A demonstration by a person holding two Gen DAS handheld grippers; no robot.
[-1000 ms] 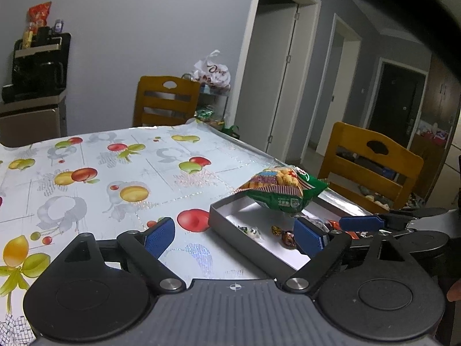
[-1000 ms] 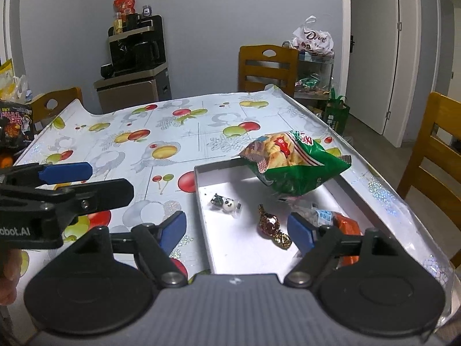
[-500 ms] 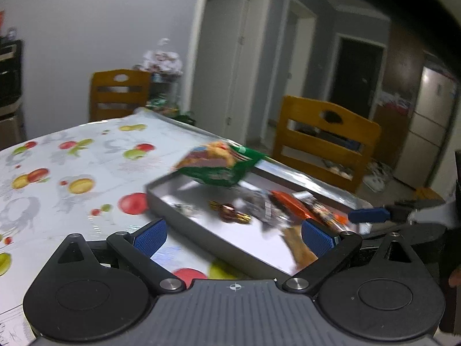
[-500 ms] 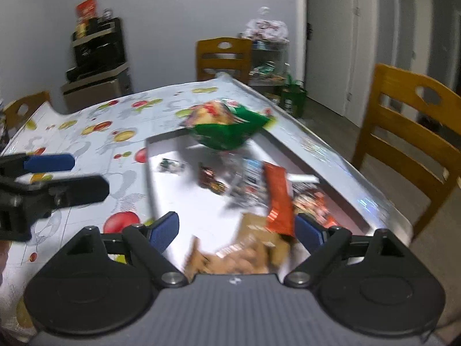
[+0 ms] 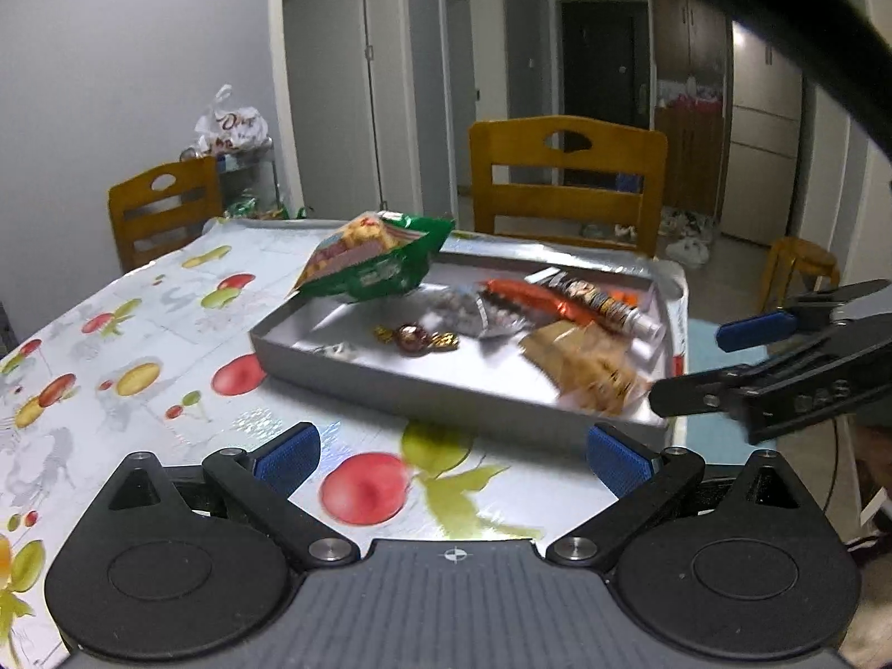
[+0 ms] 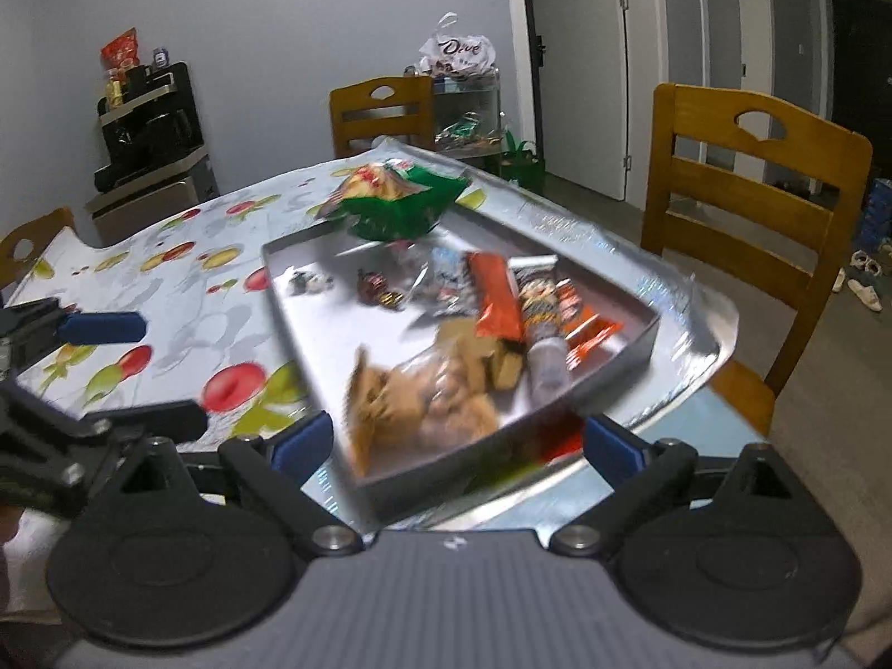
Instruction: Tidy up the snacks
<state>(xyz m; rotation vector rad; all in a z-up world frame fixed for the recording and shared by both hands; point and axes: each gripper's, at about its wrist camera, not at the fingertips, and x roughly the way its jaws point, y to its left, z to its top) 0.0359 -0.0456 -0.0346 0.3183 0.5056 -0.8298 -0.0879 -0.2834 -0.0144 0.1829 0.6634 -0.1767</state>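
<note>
A grey tray (image 5: 446, 390) (image 6: 290, 301) sits at the table's corner and holds several snacks. A green chip bag (image 5: 373, 265) (image 6: 398, 203) leans on its far end. An orange bar (image 5: 529, 298) (image 6: 496, 301), a tube-shaped snack (image 6: 538, 312), a brown packet (image 5: 591, 368) (image 6: 423, 390) and a wrapped chocolate (image 5: 415, 337) (image 6: 376, 290) lie inside. My left gripper (image 5: 451, 454) is open and empty before the tray's near wall. My right gripper (image 6: 457, 440) is open and empty at the tray's near corner. Each gripper shows in the other view, right (image 5: 780, 357) and left (image 6: 95, 373).
The fruit-print tablecloth (image 5: 139, 357) covers the table. Wooden chairs (image 5: 568, 184) (image 6: 747, 212) stand at the tray's side and at the far end (image 5: 164, 212). A black appliance (image 6: 148, 128) stands by the wall. The table edge runs just past the tray (image 6: 697, 345).
Both grippers have swung to the right and pulled back toward the table's corner, so the near end of the tray with the bars and brown packet has come into view. Both stay open.
</note>
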